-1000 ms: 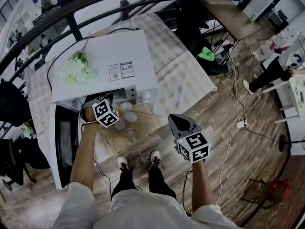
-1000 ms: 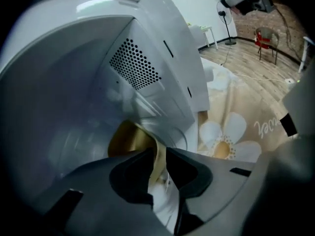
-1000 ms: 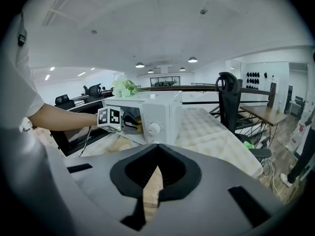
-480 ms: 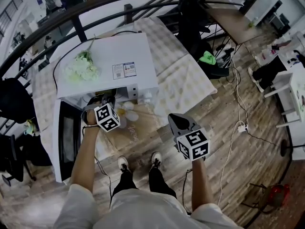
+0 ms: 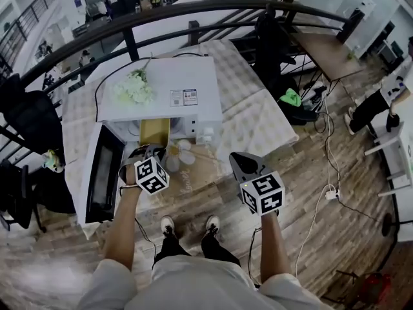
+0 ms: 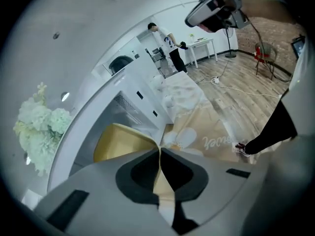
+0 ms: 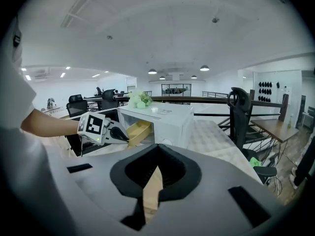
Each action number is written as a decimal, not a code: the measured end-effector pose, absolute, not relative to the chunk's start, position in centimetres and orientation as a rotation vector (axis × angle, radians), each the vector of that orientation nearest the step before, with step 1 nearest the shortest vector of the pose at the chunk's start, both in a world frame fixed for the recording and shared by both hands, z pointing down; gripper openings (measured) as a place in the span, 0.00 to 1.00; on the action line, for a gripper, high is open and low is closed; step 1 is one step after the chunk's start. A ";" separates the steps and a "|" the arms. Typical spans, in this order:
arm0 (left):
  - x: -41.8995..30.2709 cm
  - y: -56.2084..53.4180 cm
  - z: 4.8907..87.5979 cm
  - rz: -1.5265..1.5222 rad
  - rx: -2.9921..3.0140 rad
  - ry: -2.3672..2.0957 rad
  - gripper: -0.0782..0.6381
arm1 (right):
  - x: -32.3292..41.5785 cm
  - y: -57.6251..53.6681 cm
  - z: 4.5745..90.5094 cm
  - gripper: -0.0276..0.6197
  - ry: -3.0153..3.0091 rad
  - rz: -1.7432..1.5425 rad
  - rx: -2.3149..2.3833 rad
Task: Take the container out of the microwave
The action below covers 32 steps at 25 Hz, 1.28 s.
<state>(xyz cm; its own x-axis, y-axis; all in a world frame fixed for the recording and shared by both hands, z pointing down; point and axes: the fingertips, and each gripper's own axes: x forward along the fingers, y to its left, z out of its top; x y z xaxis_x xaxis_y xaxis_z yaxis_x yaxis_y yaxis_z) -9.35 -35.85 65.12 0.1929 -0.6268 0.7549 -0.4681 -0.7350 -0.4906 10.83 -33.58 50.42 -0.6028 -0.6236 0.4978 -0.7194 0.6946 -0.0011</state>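
Note:
A white microwave (image 5: 184, 99) stands on the table with its door (image 5: 103, 173) swung open to the left. A yellow container (image 5: 155, 132) sticks partway out of the cavity. My left gripper (image 5: 150, 152) is shut on the container's near rim; in the left gripper view the jaws pinch that yellow rim (image 6: 118, 141) at the left gripper (image 6: 159, 151). My right gripper (image 5: 244, 165) hangs to the right, above the table's edge and clear of the microwave, shut on nothing. From the right gripper (image 7: 157, 156) view I see the container (image 7: 138, 131) held in front of the microwave (image 7: 165, 122).
A bunch of pale flowers (image 5: 134, 89) lies on top of the microwave. A tan mat with a flower print (image 5: 190, 173) lies in front of it on the checked tablecloth (image 5: 255, 121). A dark railing (image 5: 193, 11) and a black chair (image 5: 274, 37) stand behind.
My left gripper has drawn back from the microwave cavity toward me, bringing the yellow container partway out. The right gripper has stayed in about the same place.

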 end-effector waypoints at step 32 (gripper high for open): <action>-14.4 -28.7 38.7 -0.624 -2.378 1.660 0.15 | 4.0 -34.0 33.4 0.06 -2.631 -0.250 1.075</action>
<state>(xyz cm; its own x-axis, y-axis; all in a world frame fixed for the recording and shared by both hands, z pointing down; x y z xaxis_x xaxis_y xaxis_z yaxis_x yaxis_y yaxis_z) -14.45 -28.70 38.73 0.2909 -0.9268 0.2375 -0.8536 -0.3635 -0.3731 4.04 -33.95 33.42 -0.6803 -0.7057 0.1980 -0.6559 0.7067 0.2654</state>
